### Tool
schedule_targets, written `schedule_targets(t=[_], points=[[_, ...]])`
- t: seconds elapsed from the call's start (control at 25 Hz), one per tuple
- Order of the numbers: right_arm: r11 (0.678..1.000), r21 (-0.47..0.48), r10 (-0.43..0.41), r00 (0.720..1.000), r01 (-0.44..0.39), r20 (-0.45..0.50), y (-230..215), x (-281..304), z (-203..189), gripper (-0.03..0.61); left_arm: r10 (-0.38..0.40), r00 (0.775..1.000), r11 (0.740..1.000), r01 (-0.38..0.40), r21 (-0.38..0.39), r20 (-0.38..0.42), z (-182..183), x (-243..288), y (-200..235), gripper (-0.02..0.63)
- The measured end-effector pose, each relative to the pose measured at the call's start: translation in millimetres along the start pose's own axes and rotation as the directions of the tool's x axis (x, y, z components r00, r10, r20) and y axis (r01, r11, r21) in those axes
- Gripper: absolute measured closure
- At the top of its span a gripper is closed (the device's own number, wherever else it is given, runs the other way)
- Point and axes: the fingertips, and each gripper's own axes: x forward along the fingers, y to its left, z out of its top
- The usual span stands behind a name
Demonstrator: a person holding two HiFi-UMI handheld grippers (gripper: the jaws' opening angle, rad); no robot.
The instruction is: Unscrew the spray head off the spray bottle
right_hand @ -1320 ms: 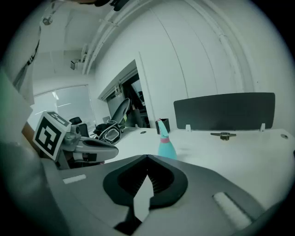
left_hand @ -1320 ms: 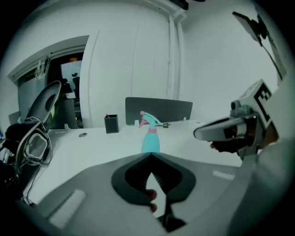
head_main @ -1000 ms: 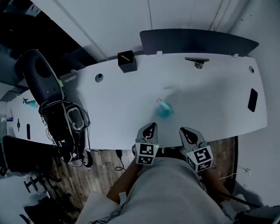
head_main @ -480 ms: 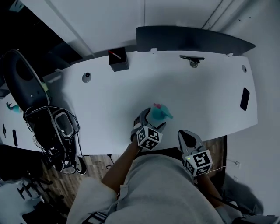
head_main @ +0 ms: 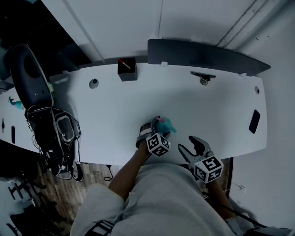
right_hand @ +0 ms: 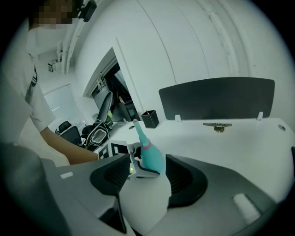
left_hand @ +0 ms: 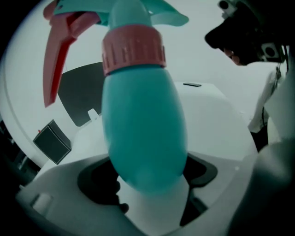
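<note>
The white surface (head_main: 207, 106) carried everything, with the spray bottle (head_main: 165, 124) near our edge of it, a bit left of middle. Our left tool (head_main: 155, 126) had its jaws very wide and had just been easing them in. The bottle's fat lower part filled the gap between them, with the pads against both flanks as far as we could tell. The right tool (head_main: 191, 146) hung just off to the right, apart from the bottle. Its jaws had just been opening and nothing was between them.

We reckoned the step in hand was bracing the bottle so the right one could go for the top. To do that well we'd want the left grip firm and low (the bottle's rounded and slick-looking, so it may well spin or squirt out). The right should close on the ribbed collar rather than the trigger, then twist about the bottle's own axis.

Looks-wise, it had a teal, egg-shaped body (left_hand: 143, 129) with a teal spray head (left_hand: 138, 14) on top. There was a pink ribbed collar (left_hand: 133, 48) at the neck and a red trigger (left_hand: 57, 55) hanging down one side. The collar sat flush on the body, so we took the head as not yet loosened.
</note>
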Motion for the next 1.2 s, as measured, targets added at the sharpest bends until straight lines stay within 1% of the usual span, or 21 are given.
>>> schedule_targets(t=[0.08, 0.12, 0.24, 0.36, 0.44, 0.52, 0.6, 0.68, 0.76, 0.92, 1.0, 1.08, 1.12, 1.16, 1.2], points=[[1.0, -0.011, 0.018, 1.0, -0.018, 0.005, -4.9, 3.1, 7.0, 0.324, 0.034, 0.998, 0.996, -0.029, 0.09, -0.049, -4.7, -4.5, 2.0, 0.206], [0.999, -0.014, 0.034, 0.999, -0.034, 0.007, -5.4, 5.8, 11.6, 0.319, 0.06, 0.995, 0.988, -0.048, 0.147, -0.078, -7.3, -7.9, 4.9, 0.206], [0.994, -0.017, 0.104, 0.995, -0.104, 0.001, 1.5, 17.3, 25.3, 0.313, 0.15, 0.975, 0.947, -0.094, 0.307, -0.164, -11.0, -22.5, 17.5, 0.206], [0.985, 0.023, 0.172, 0.985, -0.171, -0.026, 12.8, 36.4, 29.0, 0.307, 0.229, 0.941, 0.897, -0.104, 0.429, -0.25, -14.9, -40.3, 31.0, 0.207], [0.975, 0.076, 0.213, 0.976, -0.209, -0.045, 19.8, 49.8, 27.0, 0.308, 0.265, 0.919, 0.876, -0.103, 0.471, -0.292, -18.8, -52.6, 38.5, 0.207], [0.965, 0.126, 0.238, 0.97, -0.231, -0.048, 23.5, 59.7, 26.6, 0.321, 0.285, 0.906, 0.863, -0.1, 0.495, -0.313, -21.4, -63.4, 44.1, 0.207], [0.953, 0.171, 0.259, 0.965, -0.249, -0.037, 26.0, 65.6, 28.1, 0.375, 0.295, 0.901, 0.849, -0.094, 0.52, -0.319, -23.4, -71.0, 47.6, 0.206], [0.937, 0.211, 0.29, 0.957, -0.279, -0.026, 32.2, 68.3, 28.2, 0.412, 0.302, 0.898, 0.834, -0.087, 0.544, -0.319, -25.6, -76.6, 48.6, 0.207], [0.932, 0.205, 0.313, 0.949, -0.3, -0.033, 39.1, 69.5, 26.6, 0.443, 0.301, 0.899, 0.823, -0.077, 0.563, -0.317, -26.9, -79.9, 47.4, 0.207], [0.94, 0.117, 0.33, 0.941, -0.32, -0.074, 43.5, 66.0, 22.3, 0.448, 0.278, 0.915, 0.81, -0.06, 0.584, -0.293, -26.1, -83.2, 42.1, 0.207], [0.945, 0.048, 0.327, 0.94, -0.324, -0.097, 43.3, 62.9, 22.5, 0.449, 0.263, 0.924, 0.806, -0.052, 0.59, -0.278, -23.7, -85.1, 40.1, 0.207], [0.944, -0.085, 0.306, 0.943, -0.318, -0.135, 43.4, 58.9, 22.4, 0.449, 0.249, 0.932, 0.802, -0.045, 0.596, -0.264, -20.8, -85.8, 37.5, 0.207], [0.934, -0.169, 0.291, 0.944, -0.316, -0.155, 44.4, 56.7, 22.2, 0.451, 0.241, 0.936, 0.802, -0.042, 0.596, -0.257, -19.6, -86.1, 35.8, 0.209], [0.913, -0.257, 0.277, 0.945, -0.315, -0.173, 46.2, 54.4, 22.1, 0.451, 0.231, 0.94, 0.804, -0.039, 0.594, -0.252, -18.5, -86.4, 34.0, 0.209], [0.883, -0.347, 0.265, 0.946, -0.316, -0.189, 48.4, 52.3, 22.1, 0.451, 0.22, 0.944, 0.808, -0.034, 0.588, -0.247, -17.5, -86.6, 32.2, 0.209]])
